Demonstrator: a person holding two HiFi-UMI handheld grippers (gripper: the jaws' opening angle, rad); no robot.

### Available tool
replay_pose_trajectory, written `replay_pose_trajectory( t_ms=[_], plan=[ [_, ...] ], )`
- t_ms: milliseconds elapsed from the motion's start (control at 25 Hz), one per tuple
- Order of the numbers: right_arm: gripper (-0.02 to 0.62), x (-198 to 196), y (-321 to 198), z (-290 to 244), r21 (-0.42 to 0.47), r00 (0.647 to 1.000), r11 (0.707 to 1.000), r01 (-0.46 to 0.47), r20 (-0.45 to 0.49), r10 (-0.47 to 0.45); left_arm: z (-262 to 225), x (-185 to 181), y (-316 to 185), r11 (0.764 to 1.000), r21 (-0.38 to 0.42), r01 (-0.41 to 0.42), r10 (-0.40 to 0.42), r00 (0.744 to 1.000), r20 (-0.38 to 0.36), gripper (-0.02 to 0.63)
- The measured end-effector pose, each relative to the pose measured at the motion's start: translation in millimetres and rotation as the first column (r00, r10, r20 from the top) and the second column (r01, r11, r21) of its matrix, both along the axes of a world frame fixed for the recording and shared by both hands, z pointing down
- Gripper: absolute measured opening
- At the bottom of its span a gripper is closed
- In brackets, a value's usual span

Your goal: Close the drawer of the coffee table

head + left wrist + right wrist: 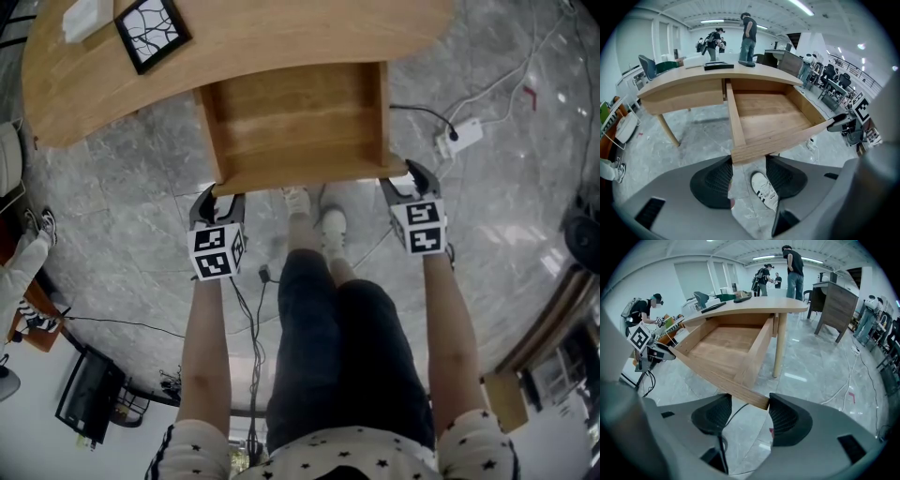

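Left gripper (217,199) (750,174): its jaws are standing spread, straddling the left corner of the drawer front (309,175) (787,140); the wood is sitting between the tips of the ribbed pads (717,180), and I cannot tell whether they are pressing on it.
Right gripper (405,178) (746,416): it is likewise gaping, with the right end of the drawer front (717,378) lying between the jaw tips, right against the right-hand pad; nothing is being clamped.
Drawer (295,122) (764,112) (722,345): it is hanging pulled far out of the coffee table (281,37) (684,89) (759,305), showing a bare wooden bottom.
Tabletop: a framed picture (150,30) is lying flat near the far left edge in the head view.
Floor (122,187): grey marble-patterned stone is spreading under the table; the person's white shoes (330,225) are standing just in front of the drawer, and a white power strip (459,136) with cables is lying to the right.
Room: it is a large bright hall; a person (749,33) (793,268) is standing behind the table, and a dark cabinet (834,296) is standing to the right.
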State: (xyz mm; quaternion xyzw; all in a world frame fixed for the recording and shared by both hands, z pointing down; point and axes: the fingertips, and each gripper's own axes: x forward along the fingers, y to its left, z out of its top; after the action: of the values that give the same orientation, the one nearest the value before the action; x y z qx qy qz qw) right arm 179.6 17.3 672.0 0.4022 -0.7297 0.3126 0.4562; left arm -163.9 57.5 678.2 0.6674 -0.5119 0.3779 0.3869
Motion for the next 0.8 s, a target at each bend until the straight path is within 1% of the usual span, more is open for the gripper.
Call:
replay_pose_trajectory(
  t_ms=[280, 800],
  plan=[
    [0.249, -1, -6, -8, -0.006, 1.000, 1.000, 0.006, -0.006, -0.007, -9, -3, -10, 1.000, -0.002, -0.011, 0.011, 1.000, -0.004, 0.225],
    [0.249, -3, -9, -11, -0.028, 1.000, 1.000, 0.002, -0.004, -0.002, -12, -3, -11, 0.999, -0.030, -0.016, 0.015, 1.000, -0.005, 0.225]
  ],
)
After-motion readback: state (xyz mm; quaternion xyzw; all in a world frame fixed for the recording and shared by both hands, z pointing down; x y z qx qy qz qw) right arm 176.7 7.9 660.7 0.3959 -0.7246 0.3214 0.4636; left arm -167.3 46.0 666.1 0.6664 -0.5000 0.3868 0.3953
